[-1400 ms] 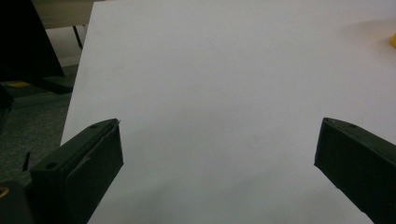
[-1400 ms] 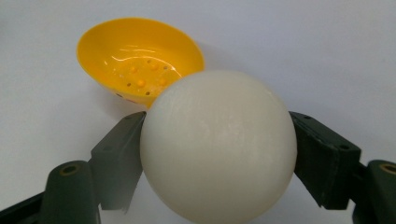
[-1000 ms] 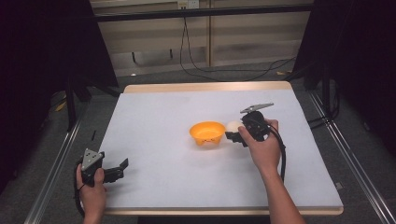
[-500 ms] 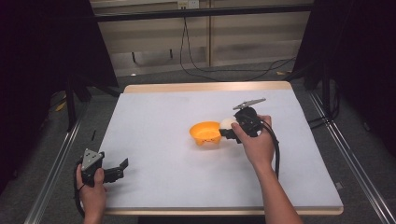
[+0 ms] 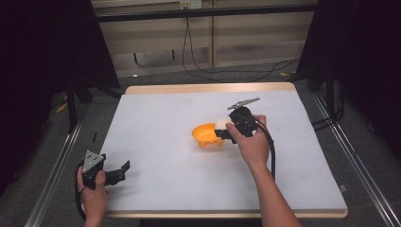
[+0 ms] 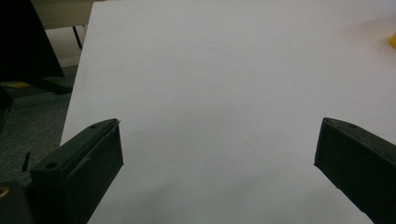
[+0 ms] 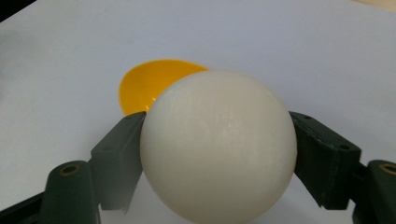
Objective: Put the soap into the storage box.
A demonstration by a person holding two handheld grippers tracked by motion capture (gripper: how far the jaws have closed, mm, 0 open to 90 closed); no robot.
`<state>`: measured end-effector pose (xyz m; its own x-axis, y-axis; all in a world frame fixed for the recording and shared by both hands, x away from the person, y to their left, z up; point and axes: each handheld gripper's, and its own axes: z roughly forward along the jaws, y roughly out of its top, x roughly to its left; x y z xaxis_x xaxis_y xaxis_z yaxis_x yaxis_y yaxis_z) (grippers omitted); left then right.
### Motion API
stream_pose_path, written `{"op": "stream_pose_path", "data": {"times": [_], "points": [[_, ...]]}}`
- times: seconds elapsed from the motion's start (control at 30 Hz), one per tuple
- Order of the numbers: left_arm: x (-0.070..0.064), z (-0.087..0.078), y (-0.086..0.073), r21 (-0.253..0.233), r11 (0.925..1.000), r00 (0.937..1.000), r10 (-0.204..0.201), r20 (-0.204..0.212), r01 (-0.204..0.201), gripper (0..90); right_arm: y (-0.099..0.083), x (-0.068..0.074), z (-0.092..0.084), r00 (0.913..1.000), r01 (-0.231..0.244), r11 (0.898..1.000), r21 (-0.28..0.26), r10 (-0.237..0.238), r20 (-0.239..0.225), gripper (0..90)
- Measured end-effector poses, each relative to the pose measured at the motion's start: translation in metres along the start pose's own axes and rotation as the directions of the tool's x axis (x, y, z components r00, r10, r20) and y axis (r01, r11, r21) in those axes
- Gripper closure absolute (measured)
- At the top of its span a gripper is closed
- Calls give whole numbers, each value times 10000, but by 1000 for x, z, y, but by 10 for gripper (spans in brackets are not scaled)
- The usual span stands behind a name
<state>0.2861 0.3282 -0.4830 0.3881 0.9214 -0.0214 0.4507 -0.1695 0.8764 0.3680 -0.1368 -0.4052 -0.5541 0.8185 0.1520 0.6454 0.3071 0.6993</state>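
Note:
An orange bowl (image 5: 206, 136) sits near the middle of the white table (image 5: 165, 118). My right gripper (image 5: 221, 132) is shut on a white ball (image 5: 221, 126) and holds it just above the bowl's right rim. In the right gripper view the white ball (image 7: 218, 149) is pinched between both jaws, with the orange bowl (image 7: 149, 88) behind and below it. My left gripper (image 5: 122, 171) stands open at the table's front left corner, low over the surface. Its jaws are spread wide in the left gripper view, with nothing between them; my left gripper (image 6: 219, 154) points across bare table.
A sliver of the orange bowl (image 6: 392, 39) shows at the right edge of the left gripper view. Metal rails (image 5: 56, 165) run along both sides of the table. Cables (image 5: 198, 66) lie on the floor beyond the far edge.
My right gripper has carried the white ball to the left, from beside the bowl to over its right rim. The left gripper has stayed put.

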Motion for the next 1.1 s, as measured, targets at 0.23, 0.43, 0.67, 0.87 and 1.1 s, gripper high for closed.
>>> {"op": "stream_pose_path", "data": {"times": [0.23,0.43,0.67,0.87,1.1], "points": [[0,0,0,1,10000,10000,-7,11,7,9,3,1,5,10000,38,10000,-14,-38,-62,241],[0,0,0,1,10000,10000,-37,50,37,9,9,2,8,9999,110,9999,-5,-110,-119,241],[0,0,0,18,10000,10000,-62,50,62,8,12,7,16,9999,37,9998,196,-34,-169,241],[0,0,0,15,10000,10000,-69,62,69,8,14,10,25,10000,-26,9997,249,26,-9,241],[0,0,0,17,10000,9999,-79,65,79,8,15,15,33,9996,-223,9989,409,217,164,241]]}}
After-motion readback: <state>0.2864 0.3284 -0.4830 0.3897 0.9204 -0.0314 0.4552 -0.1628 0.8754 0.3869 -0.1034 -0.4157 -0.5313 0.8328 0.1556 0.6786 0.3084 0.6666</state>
